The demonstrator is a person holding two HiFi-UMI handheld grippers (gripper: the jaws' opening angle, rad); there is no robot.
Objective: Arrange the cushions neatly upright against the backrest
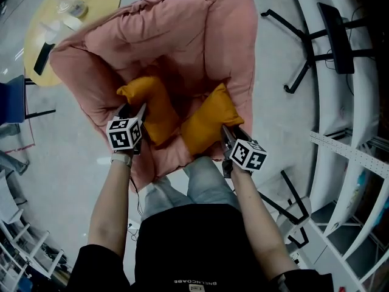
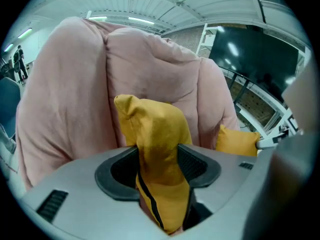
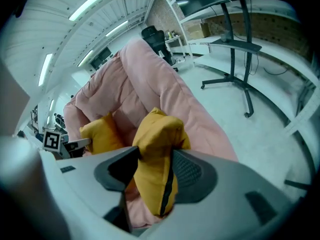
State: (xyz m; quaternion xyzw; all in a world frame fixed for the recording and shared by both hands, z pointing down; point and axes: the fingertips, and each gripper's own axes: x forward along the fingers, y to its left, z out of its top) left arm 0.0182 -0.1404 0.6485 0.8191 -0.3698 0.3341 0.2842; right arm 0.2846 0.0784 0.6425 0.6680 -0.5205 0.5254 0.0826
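Head view, looking steeply down: two plump mustard-orange fabric cushions sat on the seat [image 1: 182, 72] of a soft, quilted pink fabric armchair [image 1: 79, 59], towards its front edge and short of the backrest [image 1: 182, 17]. The left cushion [image 1: 152, 105] had its long axis slanting from the far left to the near middle. The right cushion [image 1: 206, 123] mirrored it, so the pair formed a V whose near ends met or almost met. The left gripper [image 1: 135, 111] was clamped on the near left edge of the left cushion. In the left gripper view its ribbed pads pressed both sides of the fabric, and the cushion rose upright beyond the jaws. The right gripper [image 1: 228, 132] was likewise closed on the near right edge of the right cushion, which was pinched between its pads in the right gripper view. Each cushion extended away from its own gripper, and the backrest lay straight beyond that, farther from the person. Judging by this, the coming move called for carrying each cushion forward along the line its gripper pointed, then standing it against the padding, left hand for the left cushion and right hand for the right.
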